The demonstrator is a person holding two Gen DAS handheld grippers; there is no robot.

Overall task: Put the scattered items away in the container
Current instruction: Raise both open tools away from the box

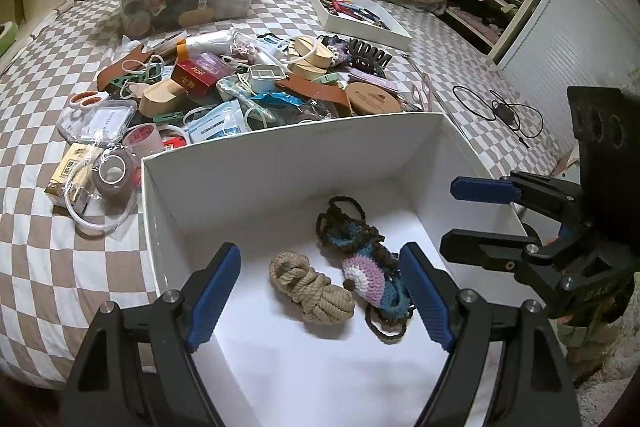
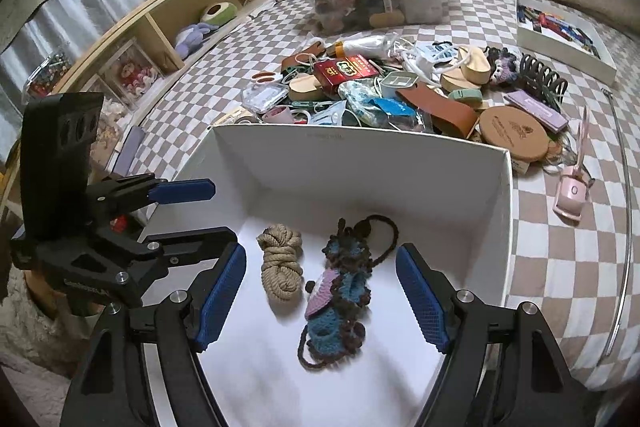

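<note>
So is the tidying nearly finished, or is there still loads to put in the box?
Only just begun. Done: a rope bundle and a crocheted piece lie in the white box. In hand: nothing; the left tool and right tool are both open above the box. Left: the big pile behind it, including scissors, a red box and a hair claw.

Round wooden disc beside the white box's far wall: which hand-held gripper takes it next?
Right, probably. The round wooden disc lies off the white box's far right corner, on the right hand-held gripper's side. Both it and the left hand-held gripper are open and empty.
</note>
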